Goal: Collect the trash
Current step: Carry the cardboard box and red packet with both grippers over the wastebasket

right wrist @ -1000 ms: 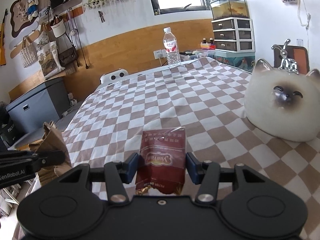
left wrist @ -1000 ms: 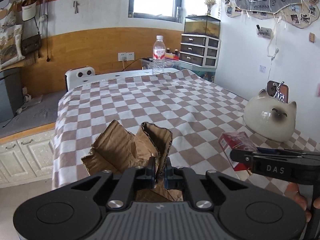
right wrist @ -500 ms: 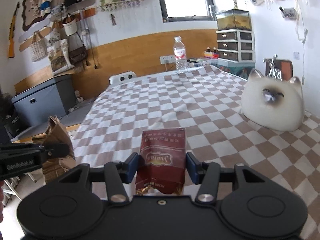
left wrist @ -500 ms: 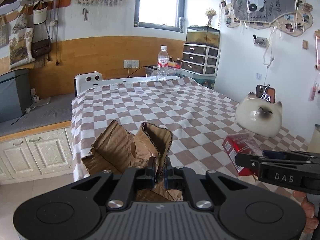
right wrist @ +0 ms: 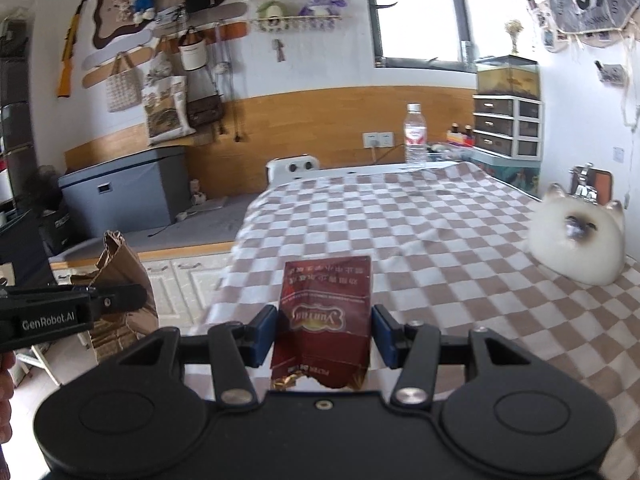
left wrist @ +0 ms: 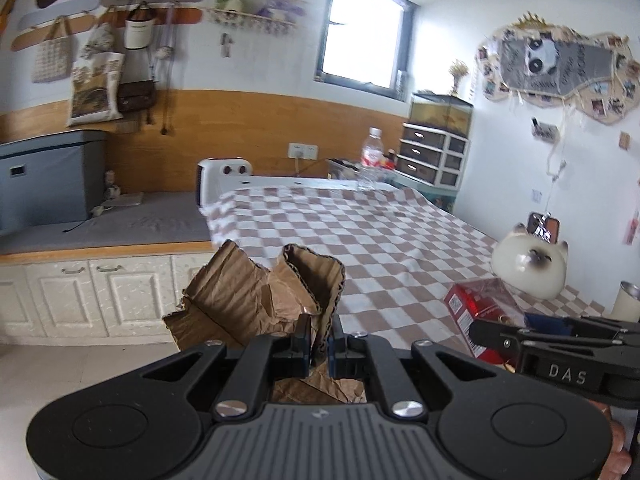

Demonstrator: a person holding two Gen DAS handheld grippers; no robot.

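Observation:
My left gripper (left wrist: pixel 319 350) is shut on a crumpled brown paper bag (left wrist: pixel 256 304) and holds it in the air, left of the table's near corner. The bag also shows at the left of the right wrist view (right wrist: pixel 124 276). My right gripper (right wrist: pixel 326 334) is shut on a red snack packet (right wrist: pixel 326 320), held upright above the checkered tablecloth (right wrist: pixel 420 232). In the left wrist view the packet (left wrist: pixel 480 312) shows at the right, in the other gripper's fingers.
A white cat-shaped ornament (right wrist: pixel 576 244) sits at the table's right edge. A water bottle (right wrist: pixel 415 136) stands at the far end. White cabinets (left wrist: pixel 100 296) under a grey-cushioned bench (left wrist: pixel 120 220) are on the left, with a grey box (right wrist: pixel 124 192) and a drawer unit (right wrist: pixel 508 128) behind.
Both grippers have drawn back and to the left from the table, holding the bag and the packet. More of the floor and cabinets shows now. The grips have not changed.

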